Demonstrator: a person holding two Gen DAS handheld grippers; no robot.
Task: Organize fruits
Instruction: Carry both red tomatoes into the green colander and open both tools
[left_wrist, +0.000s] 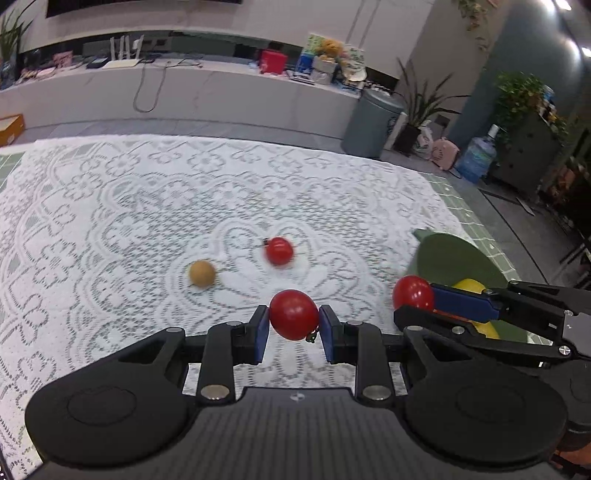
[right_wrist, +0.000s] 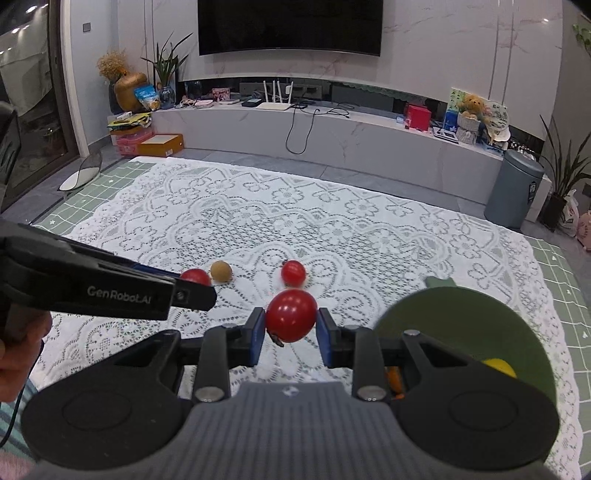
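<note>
Left gripper (left_wrist: 294, 320): pads pressed on a red cherry tomato (left_wrist: 293, 314), which I see pinched between the blue pads, lifted off the cloth.
Right gripper (right_wrist: 290, 322): likewise clamped on a second cherry tomato (right_wrist: 291, 314), a dark stem bit showing at its underside.
Cross view: from my left camera the right gripper comes in at 3 o'clock, its tomato at the fingertip just at the rim of the bowl; from my right camera the left gripper enters at 9 o'clock, its tomato peeking past the tip.
Loose fruit: a third cherry tomato (right_wrist: 293, 272) lies on the cloth at 12 o'clock from my right gripper; a round brown fruit (right_wrist: 221, 271) lies at 11 o'clock, well apart from it.
Bowl: green bowl (right_wrist: 454, 321) at 3 o'clock of my right gripper, holding a yellow fruit (right_wrist: 499, 367); something orange shows beside it, mostly hidden.
Surface: white lace tablecloth (right_wrist: 369, 236) over a green checked mat (right_wrist: 554, 273).
</note>
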